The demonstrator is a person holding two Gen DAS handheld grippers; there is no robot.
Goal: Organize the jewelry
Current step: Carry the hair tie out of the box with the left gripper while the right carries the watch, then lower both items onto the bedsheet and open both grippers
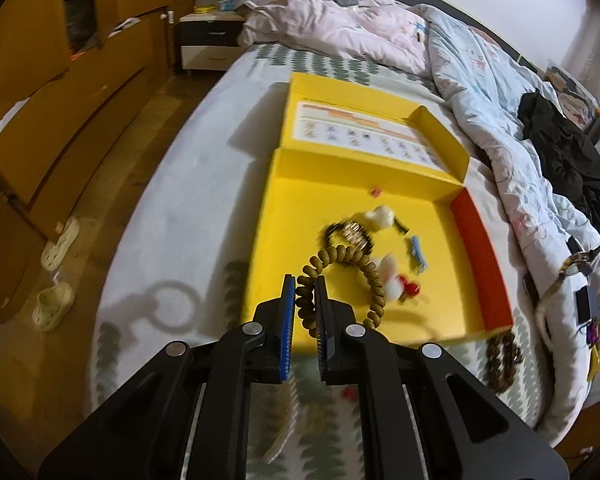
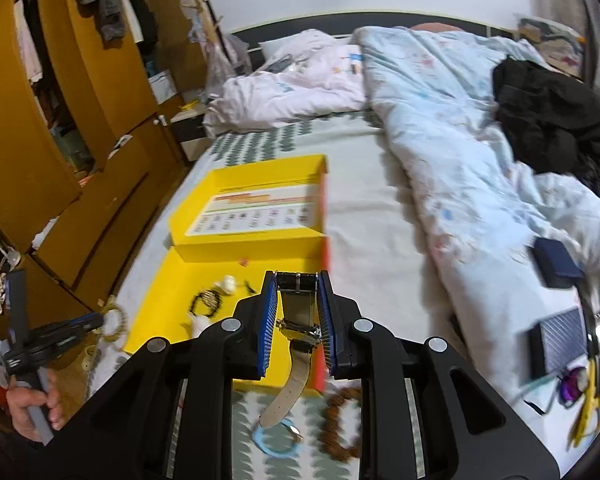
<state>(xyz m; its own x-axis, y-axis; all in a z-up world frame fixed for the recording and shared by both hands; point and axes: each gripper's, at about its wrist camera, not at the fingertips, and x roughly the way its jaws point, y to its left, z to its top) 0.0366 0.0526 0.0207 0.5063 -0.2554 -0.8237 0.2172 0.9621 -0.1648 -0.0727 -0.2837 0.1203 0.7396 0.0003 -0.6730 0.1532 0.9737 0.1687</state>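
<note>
An open yellow box (image 1: 292, 216) lies on the bed, also in the right wrist view (image 2: 160, 300). Inside lie a black bead bracelet (image 1: 348, 234), a white piece (image 1: 378, 216), a blue clip (image 1: 416, 252) and a red and white charm (image 1: 400, 286). My left gripper (image 1: 305, 284) is shut on an olive spiral hair tie (image 1: 352, 272) above the box's near edge. My right gripper (image 2: 298, 280) is shut on a wristwatch (image 2: 298, 334) with a pale strap hanging down, over the box's right near corner.
A brown bead bracelet (image 2: 342, 424) and a light blue ring (image 2: 276, 442) lie on the sheet in front of the box. Dark blue cases (image 2: 556, 264) and other jewelry (image 1: 576, 268) lie on the quilt to the right. Wardrobes and slippers (image 1: 58, 244) are to the left.
</note>
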